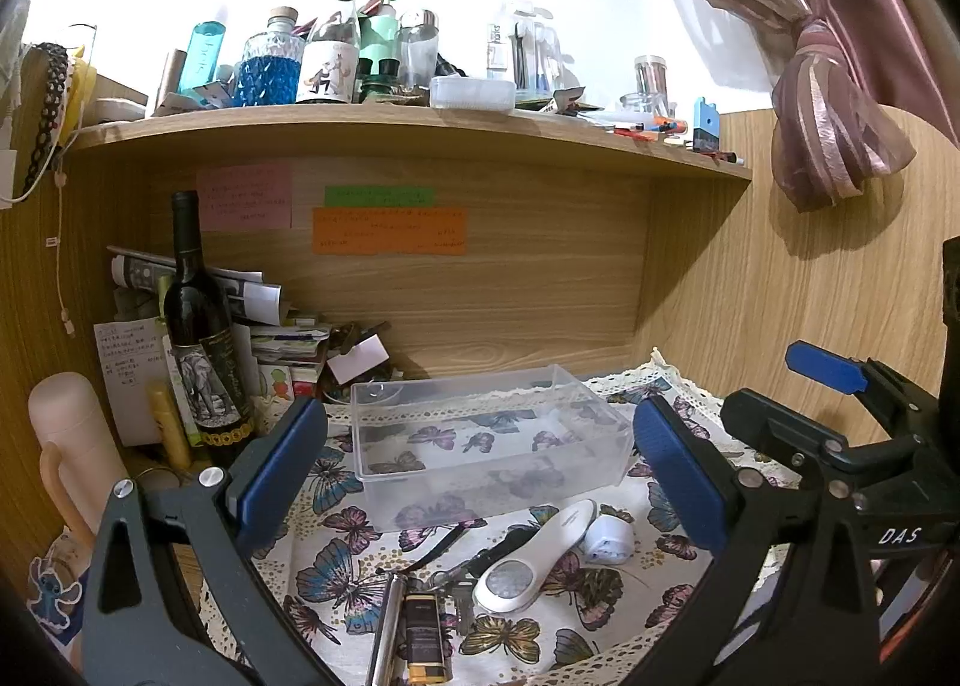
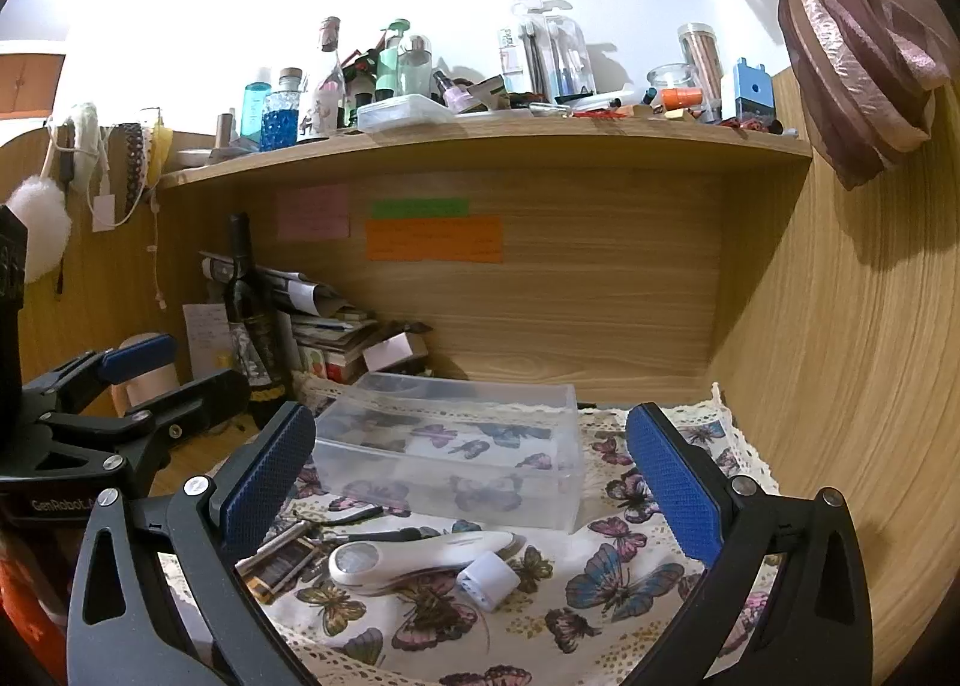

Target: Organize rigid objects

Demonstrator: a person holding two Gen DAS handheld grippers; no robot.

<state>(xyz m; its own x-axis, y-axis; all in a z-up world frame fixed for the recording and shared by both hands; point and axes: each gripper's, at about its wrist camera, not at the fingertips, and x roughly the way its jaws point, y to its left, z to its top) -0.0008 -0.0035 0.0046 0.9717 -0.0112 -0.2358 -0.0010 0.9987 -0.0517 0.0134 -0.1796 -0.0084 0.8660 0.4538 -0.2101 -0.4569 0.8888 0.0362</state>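
Both hand-held grippers — left [image 1: 480, 464], right [image 2: 471, 476] — gape wide, empty; clear bin [image 1: 480, 440] blurs its contents.

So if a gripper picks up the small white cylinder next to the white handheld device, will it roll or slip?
The small white cylinder lies on its side on the butterfly cloth, so a push would probably roll it. Its surface looks like smooth plastic, so it may slip unless gripped across the round body. It seems light for its size. The white handheld device close beside it might block rolling that way.
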